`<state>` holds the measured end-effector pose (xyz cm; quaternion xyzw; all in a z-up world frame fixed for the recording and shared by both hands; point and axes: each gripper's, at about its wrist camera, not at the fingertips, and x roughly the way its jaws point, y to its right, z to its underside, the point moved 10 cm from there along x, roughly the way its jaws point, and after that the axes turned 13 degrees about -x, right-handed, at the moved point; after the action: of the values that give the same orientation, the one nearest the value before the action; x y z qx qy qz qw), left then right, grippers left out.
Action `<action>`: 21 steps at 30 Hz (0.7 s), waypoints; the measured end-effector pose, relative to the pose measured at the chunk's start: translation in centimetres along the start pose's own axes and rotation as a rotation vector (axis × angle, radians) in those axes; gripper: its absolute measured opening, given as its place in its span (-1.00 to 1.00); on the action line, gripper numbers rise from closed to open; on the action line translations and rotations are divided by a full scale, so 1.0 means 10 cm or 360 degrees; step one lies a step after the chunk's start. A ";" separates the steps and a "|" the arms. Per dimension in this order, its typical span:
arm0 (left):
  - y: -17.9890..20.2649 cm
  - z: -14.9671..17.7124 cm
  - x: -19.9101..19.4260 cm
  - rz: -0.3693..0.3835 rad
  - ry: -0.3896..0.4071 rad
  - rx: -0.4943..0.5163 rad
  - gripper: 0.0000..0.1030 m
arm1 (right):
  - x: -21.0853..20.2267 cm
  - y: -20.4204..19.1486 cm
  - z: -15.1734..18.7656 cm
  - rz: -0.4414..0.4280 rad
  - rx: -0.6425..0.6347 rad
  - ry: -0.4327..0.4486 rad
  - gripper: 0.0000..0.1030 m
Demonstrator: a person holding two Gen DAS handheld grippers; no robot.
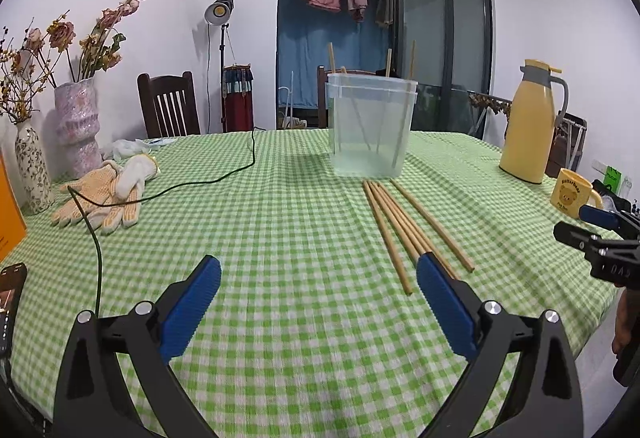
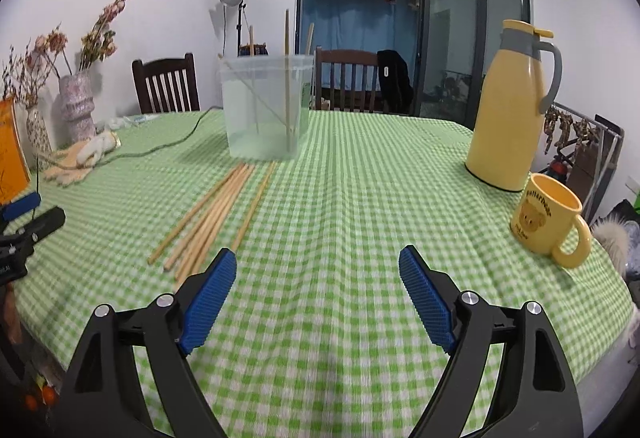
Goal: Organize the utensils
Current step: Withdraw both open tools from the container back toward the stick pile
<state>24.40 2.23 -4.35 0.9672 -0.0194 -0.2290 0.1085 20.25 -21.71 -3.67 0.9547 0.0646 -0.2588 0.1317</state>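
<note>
Several wooden chopsticks (image 1: 404, 226) (image 2: 212, 214) lie side by side on the green checked tablecloth, in front of a clear plastic container (image 1: 372, 126) (image 2: 266, 106) that holds a few more chopsticks upright. My left gripper (image 1: 318, 270) is open above the cloth, its right pad over the near ends of the chopsticks, with nothing between the pads. My right gripper (image 2: 318, 262) is open and empty too, its left pad beside the near chopstick ends. Each gripper shows at the edge of the other's view.
A yellow thermos jug (image 1: 528, 126) (image 2: 508, 110) and a yellow mug (image 1: 572, 194) (image 2: 548, 218) stand at the right. Work gloves (image 1: 104, 194) (image 2: 80, 158), a dark cable (image 1: 192, 182) and flower vases (image 1: 76, 126) sit at the left. Chairs stand behind the table.
</note>
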 end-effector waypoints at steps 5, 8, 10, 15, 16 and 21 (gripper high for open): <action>0.03 0.03 0.06 -0.0022 -0.0023 0.0008 0.85 | 0.04 0.03 0.13 -0.0008 0.0011 -0.0035 0.56; 0.06 0.01 0.09 -0.0021 -0.0017 0.0005 0.85 | 0.05 0.07 0.12 -0.0001 0.0017 -0.0036 0.56; 0.10 -0.01 0.10 -0.0015 -0.0014 0.0008 0.85 | 0.06 0.10 0.11 0.0001 0.0019 -0.0030 0.56; 0.12 -0.05 0.14 -0.0014 -0.0007 0.0018 0.85 | 0.12 0.09 0.10 -0.0010 0.0013 -0.0034 0.56; 0.12 -0.05 0.15 -0.0017 -0.0010 0.0017 0.85 | 0.14 0.08 0.09 -0.0013 0.0006 -0.0037 0.56; 0.06 -0.06 0.23 -0.0038 -0.0041 0.0020 0.85 | 0.20 0.00 0.09 -0.0040 -0.0009 -0.0048 0.56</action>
<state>26.72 1.56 -4.73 0.9650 -0.0105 -0.2425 0.0995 21.60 -21.85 -5.42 0.9494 0.0753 -0.2747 0.1322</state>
